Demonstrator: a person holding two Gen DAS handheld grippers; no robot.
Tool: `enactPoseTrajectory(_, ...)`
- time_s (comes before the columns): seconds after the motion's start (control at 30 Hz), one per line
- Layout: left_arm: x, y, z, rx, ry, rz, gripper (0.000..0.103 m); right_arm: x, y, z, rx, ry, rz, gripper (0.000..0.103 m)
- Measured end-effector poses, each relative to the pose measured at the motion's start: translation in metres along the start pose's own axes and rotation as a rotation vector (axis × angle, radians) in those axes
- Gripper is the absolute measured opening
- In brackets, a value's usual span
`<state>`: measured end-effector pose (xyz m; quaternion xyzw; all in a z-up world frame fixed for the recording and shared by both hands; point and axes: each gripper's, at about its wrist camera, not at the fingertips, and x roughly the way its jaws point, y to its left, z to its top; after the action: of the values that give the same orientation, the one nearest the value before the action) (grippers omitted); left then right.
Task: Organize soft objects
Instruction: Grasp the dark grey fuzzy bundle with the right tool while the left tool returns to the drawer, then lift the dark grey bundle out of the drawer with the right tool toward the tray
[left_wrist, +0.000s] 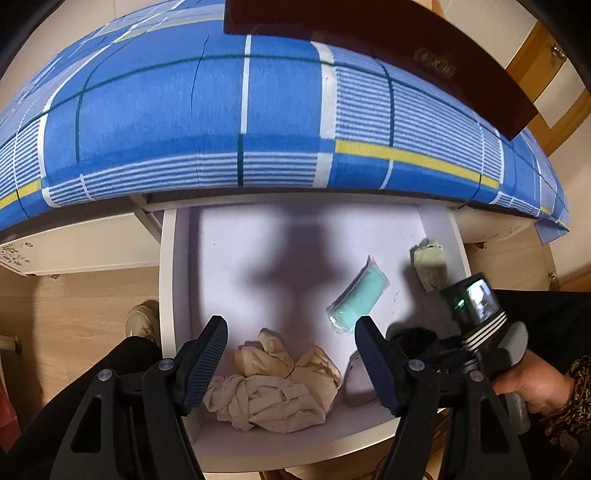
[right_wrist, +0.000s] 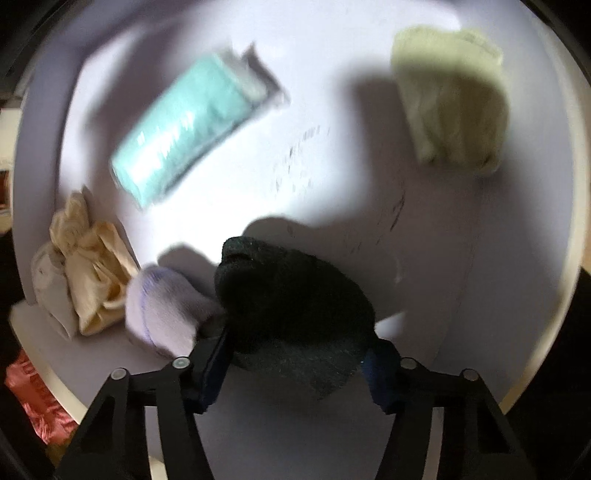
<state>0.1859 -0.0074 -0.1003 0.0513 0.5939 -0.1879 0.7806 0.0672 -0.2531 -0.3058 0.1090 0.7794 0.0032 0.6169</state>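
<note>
An open white drawer (left_wrist: 167, 295) holds soft things. A crumpled cream cloth (left_wrist: 273, 384) lies at its front, and my left gripper (left_wrist: 291, 328) hangs open just above it, touching nothing. A teal wrapped roll (left_wrist: 356, 299) and a pale green cloth (left_wrist: 430, 266) lie further back. In the right wrist view my right gripper (right_wrist: 295, 354) is shut on a dark knit bundle (right_wrist: 295, 306), pads pressed against both its sides. A lilac sock (right_wrist: 162, 310) rests against that bundle on the left. The cream cloth (right_wrist: 88, 266), teal roll (right_wrist: 188, 125) and green cloth (right_wrist: 454, 103) lie around it.
Over the drawer's back hangs a bed with a blue checked sheet (left_wrist: 221, 110), and a dark brown board (left_wrist: 369, 48) sits above it. A person's dark trouser leg and shoe (left_wrist: 142, 321) stand left of the drawer on wood flooring. A hand (left_wrist: 532, 387) holds the right gripper's handle.
</note>
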Motion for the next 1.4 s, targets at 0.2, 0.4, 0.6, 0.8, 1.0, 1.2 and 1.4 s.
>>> enactPoseTrajectory(0.2, 0.011, 0.0, -0.002, -0.005, 0.042, 0.003, 0.072, -0.012, -0.001, 0.005, 0.046, -0.039, 0.019, 0.06)
enactPoseTrajectory(0.4, 0.035, -0.014, -0.006, 0.047, 0.136, 0.01, 0.073, -0.021, -0.007, 0.009, 0.078, -0.051, 0.05, 0.06)
enactPoseTrajectory(0.6, 0.05, -0.023, -0.012, 0.093, 0.2, 0.02, 0.072, -0.028, -0.013, 0.01, 0.099, -0.053, 0.075, 0.06)
enactPoseTrajectory(0.8, 0.064, -0.019, -0.017, 0.058, 0.256, 0.03, 0.072, -0.053, -0.021, -0.01, 0.104, -0.1, 0.109, 0.06)
enactPoseTrajectory(1.0, 0.073, -0.027, -0.019, 0.077, 0.278, 0.025, 0.072, -0.093, -0.019, -0.019, 0.078, -0.171, 0.145, 0.06)
enactPoseTrajectory(1.2, 0.083, -0.031, -0.022, 0.076, 0.295, 0.014, 0.072, -0.123, -0.029, -0.029, 0.102, -0.219, 0.179, 0.06)
enactPoseTrajectory(1.4, 0.095, -0.035, -0.023, 0.061, 0.305, 0.001, 0.072, -0.161, -0.035, -0.038, 0.104, -0.282, 0.202, 0.06)
